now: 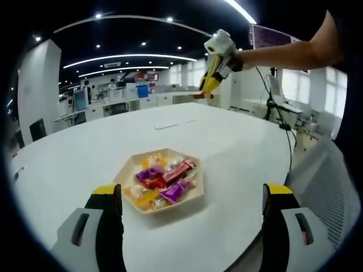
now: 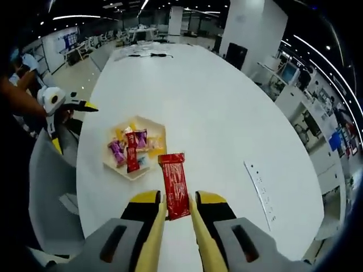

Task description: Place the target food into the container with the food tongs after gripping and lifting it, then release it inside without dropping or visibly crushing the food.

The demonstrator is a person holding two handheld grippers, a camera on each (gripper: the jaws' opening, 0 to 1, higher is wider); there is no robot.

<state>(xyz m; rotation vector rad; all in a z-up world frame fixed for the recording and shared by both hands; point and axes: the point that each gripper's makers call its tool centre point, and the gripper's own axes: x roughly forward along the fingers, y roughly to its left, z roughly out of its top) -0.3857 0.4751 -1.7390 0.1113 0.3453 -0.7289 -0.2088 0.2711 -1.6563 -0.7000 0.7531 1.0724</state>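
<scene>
Pinching a red snack bar (image 2: 174, 192) between the right gripper's (image 2: 177, 211) fingers.

A white oval table (image 1: 238, 147) carries a hexagonal tray (image 1: 195, 195) of wrapped snacks (image 1: 164, 181).

You are working in an open-plan office: a large white conference table (image 1: 227, 141), desks with computer monitors (image 1: 81, 99), office chairs (image 2: 54, 187), a whiteboard (image 2: 68, 41), and curved ceiling light strips (image 1: 127, 56).

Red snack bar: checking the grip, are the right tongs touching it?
Touching. The right gripper view shows the right tongs closed on the lower end of the red snack bar, both tips against it.
</scene>
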